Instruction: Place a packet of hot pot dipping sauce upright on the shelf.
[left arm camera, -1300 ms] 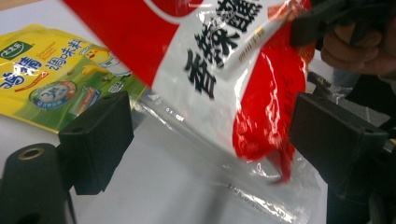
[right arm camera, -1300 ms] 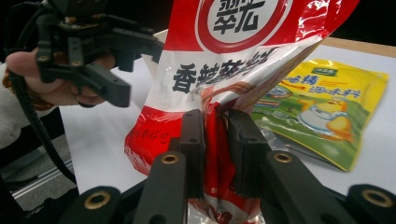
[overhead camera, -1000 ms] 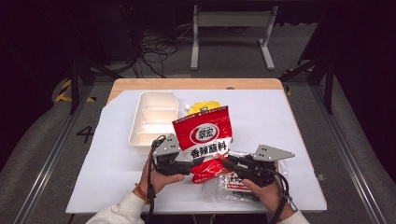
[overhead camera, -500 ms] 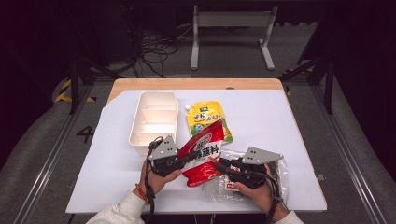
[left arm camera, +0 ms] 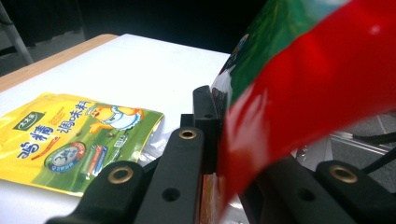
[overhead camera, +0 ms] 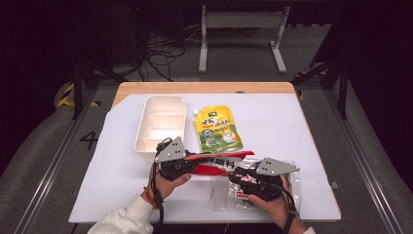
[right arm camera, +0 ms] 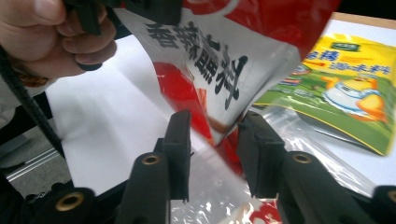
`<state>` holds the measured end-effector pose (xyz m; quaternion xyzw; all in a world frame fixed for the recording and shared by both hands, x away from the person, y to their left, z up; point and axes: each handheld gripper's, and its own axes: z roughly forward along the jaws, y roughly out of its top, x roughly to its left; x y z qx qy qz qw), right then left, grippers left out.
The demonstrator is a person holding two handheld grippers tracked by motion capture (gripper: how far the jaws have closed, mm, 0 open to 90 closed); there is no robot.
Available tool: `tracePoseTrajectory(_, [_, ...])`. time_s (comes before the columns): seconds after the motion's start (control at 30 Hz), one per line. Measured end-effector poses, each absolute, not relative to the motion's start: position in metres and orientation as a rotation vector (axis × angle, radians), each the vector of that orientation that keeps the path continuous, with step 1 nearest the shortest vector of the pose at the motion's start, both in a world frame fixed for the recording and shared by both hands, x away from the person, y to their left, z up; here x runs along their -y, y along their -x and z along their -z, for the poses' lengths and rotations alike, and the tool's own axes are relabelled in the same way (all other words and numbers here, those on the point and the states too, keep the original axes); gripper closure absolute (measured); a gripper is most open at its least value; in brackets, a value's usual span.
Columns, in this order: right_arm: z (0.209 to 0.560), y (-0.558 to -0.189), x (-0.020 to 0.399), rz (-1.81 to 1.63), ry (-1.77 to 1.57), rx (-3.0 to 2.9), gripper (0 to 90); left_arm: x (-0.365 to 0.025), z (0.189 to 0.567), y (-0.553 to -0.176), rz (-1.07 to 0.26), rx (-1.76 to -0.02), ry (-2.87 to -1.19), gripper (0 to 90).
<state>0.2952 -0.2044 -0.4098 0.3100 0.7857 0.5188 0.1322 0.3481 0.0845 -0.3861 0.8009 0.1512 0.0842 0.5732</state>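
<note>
A: Starting from the left, then?

B: Found a white tray (overhead camera: pixel 142 129) there, flat on the table (overhead camera: pixel 311 136), lying beyond the left gripper (overhead camera: pixel 194 165).

A: And that gripper?

B: Clamped tight on the left end of the red packet (overhead camera: pixel 219 162). Seen close up in the left gripper view, with glossy red and green film bulging past the black jaws.

A: Placed where, the packet?

B: Held up off the table, stretched roughly level between the two grippers. Printed with bold black characters on a white panel, going by the right gripper view.

A: Behind it?

B: Spotted a yellow pouch (overhead camera: pixel 217 129) lying flat on the white surface, just right of the tray and beyond the packet. Touched by neither gripper.

A: Further right?

B: Reached the right gripper (right arm camera: pixel 215 122). Had just been opening its jaws, and stood with them parted. Kept the packet's lower corner hanging between them, close against one jaw and clear of the other, so not pinched.

A: Underneath?

B: Noted a clear plastic bag (overhead camera: pixel 226 196), crinkled, flat on the table below the right hand (overhead camera: pixel 272 204), near the front edge.
</note>
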Motion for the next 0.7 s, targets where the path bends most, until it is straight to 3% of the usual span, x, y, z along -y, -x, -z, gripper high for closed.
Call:
tracePoseTrajectory(0.1, [0.410,-0.295,0.209,-1.498,-0.925,-2.268,50.6,-0.082,0.384,-0.348,-0.206,-0.340,-1.894,90.0])
tracePoseTrajectory(0.27, [0.407,-0.294,0.221,-1.502,-0.933,-2.273,38.8,-0.083,0.378,-0.353,-0.201,-0.317,-1.885,90.0])
tracePoseTrajectory(0.37, [0.404,-0.292,0.231,-1.505,-0.956,-2.261,34.1,-0.091,0.373,-0.357,-0.211,-0.314,-1.879,90.0])
tracePoseTrajectory(0.7, [0.400,-0.285,0.249,-1.448,-0.927,-2.260,30.9,-0.126,0.336,-0.386,-0.293,-0.302,-1.861,90.0])
